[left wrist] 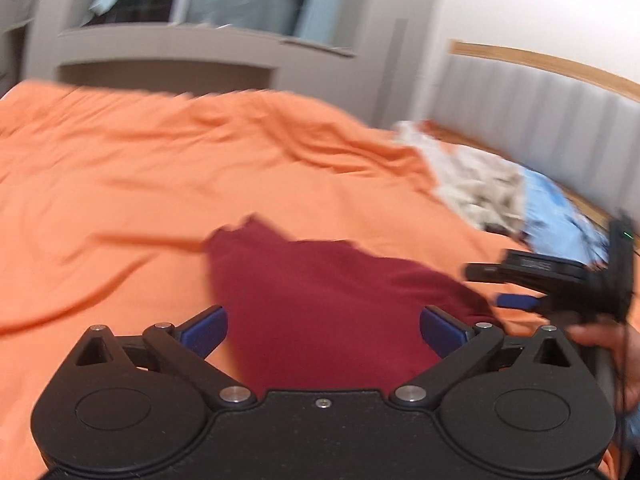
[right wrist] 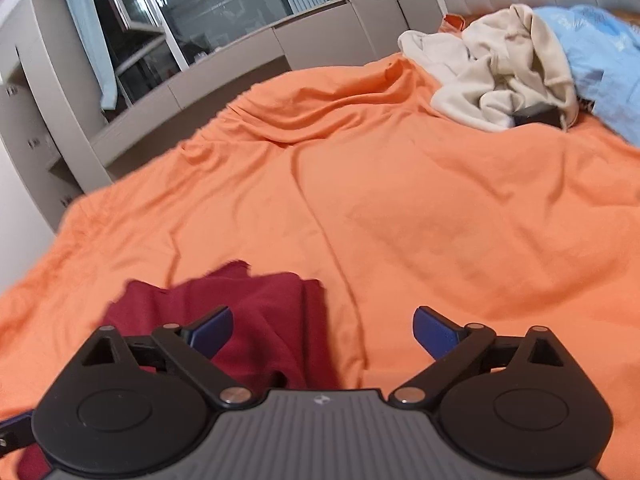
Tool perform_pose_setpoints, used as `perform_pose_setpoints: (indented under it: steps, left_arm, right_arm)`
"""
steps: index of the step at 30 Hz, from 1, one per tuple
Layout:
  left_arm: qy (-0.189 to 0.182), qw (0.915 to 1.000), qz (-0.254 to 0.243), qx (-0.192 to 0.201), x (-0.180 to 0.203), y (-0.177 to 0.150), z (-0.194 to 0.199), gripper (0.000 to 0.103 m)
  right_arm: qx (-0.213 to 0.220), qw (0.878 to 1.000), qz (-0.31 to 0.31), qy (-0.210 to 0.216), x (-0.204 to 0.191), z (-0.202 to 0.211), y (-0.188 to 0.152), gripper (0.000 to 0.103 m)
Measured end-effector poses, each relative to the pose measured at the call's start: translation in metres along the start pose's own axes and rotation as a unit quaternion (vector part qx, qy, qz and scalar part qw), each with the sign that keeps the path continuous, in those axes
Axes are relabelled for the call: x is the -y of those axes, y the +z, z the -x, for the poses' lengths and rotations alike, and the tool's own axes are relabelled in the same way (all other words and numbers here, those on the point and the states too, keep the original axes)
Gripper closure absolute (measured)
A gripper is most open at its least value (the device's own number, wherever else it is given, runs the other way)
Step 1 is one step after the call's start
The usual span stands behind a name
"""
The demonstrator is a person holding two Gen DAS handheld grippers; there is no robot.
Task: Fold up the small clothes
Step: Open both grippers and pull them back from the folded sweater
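Note:
A dark red garment [left wrist: 320,300] lies crumpled on the orange bedsheet [left wrist: 140,168]. My left gripper [left wrist: 324,326] is open, held just above the garment with its jaws wide on either side of it. The right gripper shows at the right edge of the left wrist view [left wrist: 560,280], beside the garment's right end. In the right wrist view my right gripper [right wrist: 323,330] is open and empty; the red garment [right wrist: 248,320] lies under its left finger [right wrist: 212,330], with bare orange sheet [right wrist: 400,200] ahead.
A pile of beige clothes [right wrist: 496,68] and a light blue garment [right wrist: 600,56] lie at the far right of the bed near the padded headboard [left wrist: 540,112]. Grey cabinets and a window [right wrist: 200,12] stand beyond the bed's far edge.

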State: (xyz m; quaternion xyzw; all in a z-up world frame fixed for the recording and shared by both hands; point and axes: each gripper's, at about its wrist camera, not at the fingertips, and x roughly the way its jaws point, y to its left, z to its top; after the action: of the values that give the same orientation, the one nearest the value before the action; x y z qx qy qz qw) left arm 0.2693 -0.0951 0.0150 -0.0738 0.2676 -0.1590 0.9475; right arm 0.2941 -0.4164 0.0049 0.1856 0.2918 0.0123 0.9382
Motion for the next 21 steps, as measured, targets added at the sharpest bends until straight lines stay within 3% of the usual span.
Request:
perform_pose_setpoints:
  steps: [4,13,21]
  left_arm:
    - [0.019,0.9991,0.032,-0.021,-0.022,-0.005,-0.004,0.001]
    - [0.016,0.9958,0.064,-0.064,-0.040,-0.028,-0.023,0.000]
    - [0.009,0.9946,0.084,-0.059,-0.045,-0.039,-0.027,0.000]
  right_arm:
    - [-0.029,0.999,-0.006,-0.043,0.007,-0.010,-0.009,0.000]
    - [-0.053,0.997,-0.009,-0.051,0.014,-0.018,-0.021,0.000]
    - [-0.048,0.998,-0.007,-0.048,0.014,-0.014,-0.023,0.000]
